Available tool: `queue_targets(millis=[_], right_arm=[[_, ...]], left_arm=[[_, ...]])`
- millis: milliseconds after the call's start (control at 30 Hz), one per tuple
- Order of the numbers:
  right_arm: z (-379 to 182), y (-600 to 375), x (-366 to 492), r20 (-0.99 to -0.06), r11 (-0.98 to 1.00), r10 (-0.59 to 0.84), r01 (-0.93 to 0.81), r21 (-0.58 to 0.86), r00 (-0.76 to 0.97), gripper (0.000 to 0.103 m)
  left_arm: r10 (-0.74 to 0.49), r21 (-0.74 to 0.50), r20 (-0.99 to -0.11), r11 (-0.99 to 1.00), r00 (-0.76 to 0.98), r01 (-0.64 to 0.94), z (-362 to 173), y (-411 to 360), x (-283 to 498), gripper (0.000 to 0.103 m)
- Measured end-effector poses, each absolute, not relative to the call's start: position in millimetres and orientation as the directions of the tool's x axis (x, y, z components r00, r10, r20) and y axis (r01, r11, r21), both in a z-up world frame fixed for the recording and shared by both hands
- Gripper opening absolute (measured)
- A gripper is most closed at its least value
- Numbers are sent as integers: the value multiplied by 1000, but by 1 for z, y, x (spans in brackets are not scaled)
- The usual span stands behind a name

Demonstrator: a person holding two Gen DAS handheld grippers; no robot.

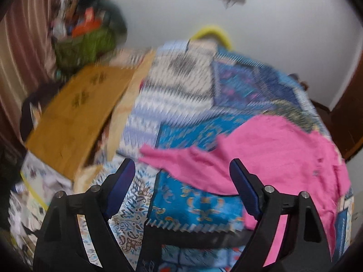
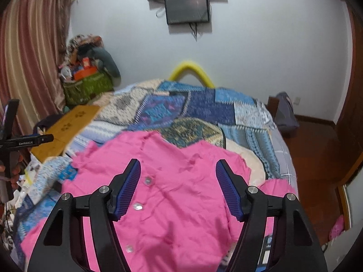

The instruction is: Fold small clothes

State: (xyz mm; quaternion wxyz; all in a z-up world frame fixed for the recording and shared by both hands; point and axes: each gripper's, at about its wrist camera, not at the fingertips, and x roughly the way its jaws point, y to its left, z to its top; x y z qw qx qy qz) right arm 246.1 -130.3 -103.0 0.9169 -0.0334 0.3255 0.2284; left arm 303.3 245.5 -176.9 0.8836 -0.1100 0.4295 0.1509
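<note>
Bed with patchwork quilt carries the pink shirt, spread flat, buttons up. Your right claw hangs spread above the shirt's button row; your left claw spread above its sleeve, both empty.

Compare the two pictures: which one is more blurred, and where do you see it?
Left wrist view: strong motion blur, smearing the patchwork bedspread and pink shirt; only the left claw looks crisp. Right wrist view: far sharper, shirt buttons clear, slight blur on distant quilt; both bend at the edges.
</note>
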Motion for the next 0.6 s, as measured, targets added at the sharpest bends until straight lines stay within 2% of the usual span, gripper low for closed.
queue_targets(millis=[67,300,400,433,467,533,567,600], right_arm=[[-114,-129,258,-641,894,389,-438,90,662,65],[-148,-123,290,-710,892,368,-444,87,601,65],[-158,-118,298,-730,888,362,-452,81,580,65],[-160,-117,301,-733,887,361,-454,80,576,65],[-162,-115,303,-735,886,361,-456,79,574,65],[-164,-113,305,-739,883,364,-463,80,567,65],[-164,-112,306,-740,881,365,-466,79,565,65],[-165,-111,308,-741,880,364,-468,76,564,65]], left_arm=[[151,-81,-837,916,526,-392,-207,264,321,74],[135,-72,-922,860,362,-504,-278,312,359,73],[106,-86,-942,842,319,-533,-301,324,373,65],[107,-79,-943,847,314,-525,-305,322,377,50],[107,-67,-946,858,305,-509,-310,319,381,28],[126,-46,-943,868,309,-495,-313,313,385,10],[144,-30,-938,872,316,-488,-312,309,385,4],[154,-20,-934,878,323,-479,-310,307,384,4]])
